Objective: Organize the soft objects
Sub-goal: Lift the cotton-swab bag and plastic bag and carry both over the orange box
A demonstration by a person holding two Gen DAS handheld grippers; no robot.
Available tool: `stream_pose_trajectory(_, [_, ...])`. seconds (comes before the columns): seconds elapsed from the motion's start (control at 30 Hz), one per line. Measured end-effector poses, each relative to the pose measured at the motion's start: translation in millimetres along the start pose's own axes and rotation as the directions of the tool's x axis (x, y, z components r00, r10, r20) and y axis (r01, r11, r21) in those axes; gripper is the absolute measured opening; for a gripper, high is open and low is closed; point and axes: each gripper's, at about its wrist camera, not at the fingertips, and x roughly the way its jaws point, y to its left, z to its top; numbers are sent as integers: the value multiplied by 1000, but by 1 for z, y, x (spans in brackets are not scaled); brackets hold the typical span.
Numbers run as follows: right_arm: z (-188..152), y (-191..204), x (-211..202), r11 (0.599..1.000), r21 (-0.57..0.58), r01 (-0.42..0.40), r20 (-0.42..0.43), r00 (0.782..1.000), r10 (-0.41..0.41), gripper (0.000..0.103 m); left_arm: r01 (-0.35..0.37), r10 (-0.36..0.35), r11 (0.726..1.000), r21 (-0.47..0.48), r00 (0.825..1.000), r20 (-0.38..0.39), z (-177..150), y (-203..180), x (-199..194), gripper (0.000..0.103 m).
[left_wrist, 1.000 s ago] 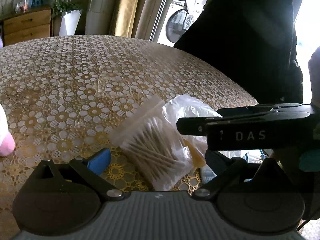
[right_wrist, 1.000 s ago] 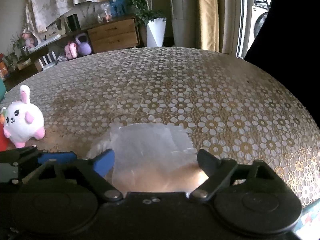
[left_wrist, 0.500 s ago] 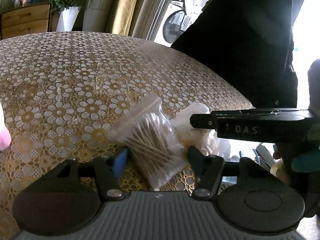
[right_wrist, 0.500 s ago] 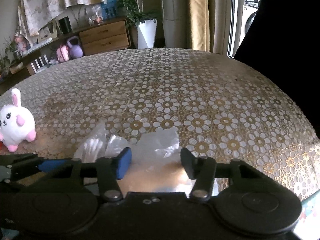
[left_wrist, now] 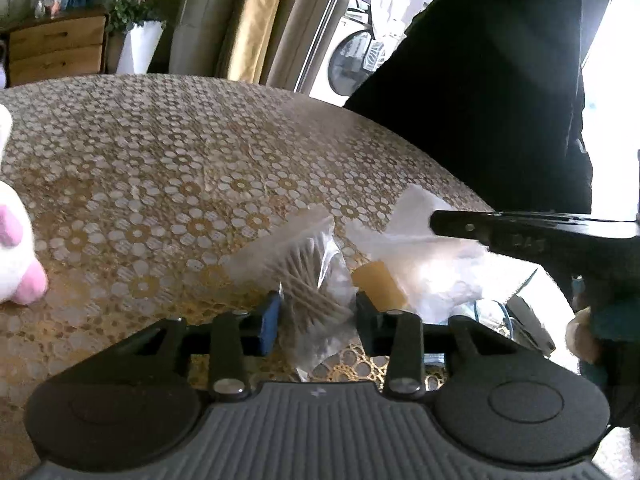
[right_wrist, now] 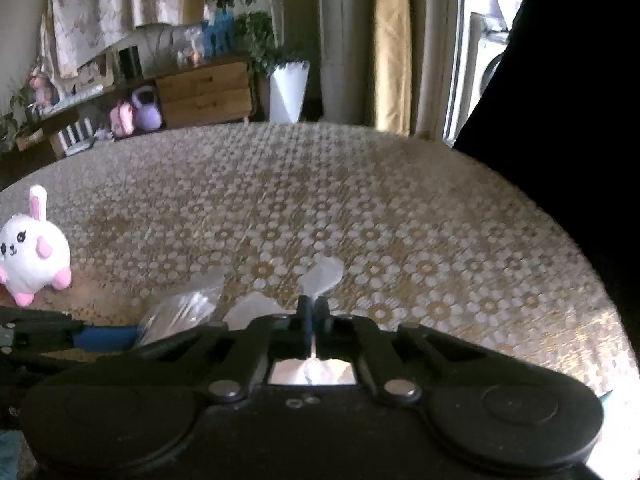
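Observation:
A clear bag of cotton swabs point(left_wrist: 312, 280) lies on the patterned table; my left gripper point(left_wrist: 316, 314) is shut on its near end. It also shows in the right wrist view point(right_wrist: 184, 308). Beside it, a crumpled clear plastic bag point(left_wrist: 432, 252) holds a tan piece point(left_wrist: 378, 284). My right gripper point(right_wrist: 313, 314) is shut on this bag, whose edge point(right_wrist: 322, 274) sticks out past the fingertips. The right gripper shows side-on in the left wrist view point(left_wrist: 500, 232). A white and pink plush bunny point(right_wrist: 32, 252) sits at the left, also in the left wrist view point(left_wrist: 16, 248).
The table point(right_wrist: 360, 208) has a gold and white flower cloth. A person in black point(left_wrist: 500, 100) stands at its right edge. A wooden dresser point(right_wrist: 204, 92), plant pot point(right_wrist: 288, 88) and curtains stand behind the table.
Both grippers have closed from wide open: the left onto the cotton swab bag, the right onto the crumpled plastic bag.

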Motion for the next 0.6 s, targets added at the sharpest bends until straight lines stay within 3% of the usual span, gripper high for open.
stream_pose_trajectory(0.27, [5,7,-32,999,-5,-41,43,998,42,1,-9,8,1000,10,1000,18,3,2,-26,37])
stream_pose_trajectory(0.6, [5,37,-91,994,-12,-111,106,988,112,1,-14,14,1000,6,999,40,8,5,-87,37])
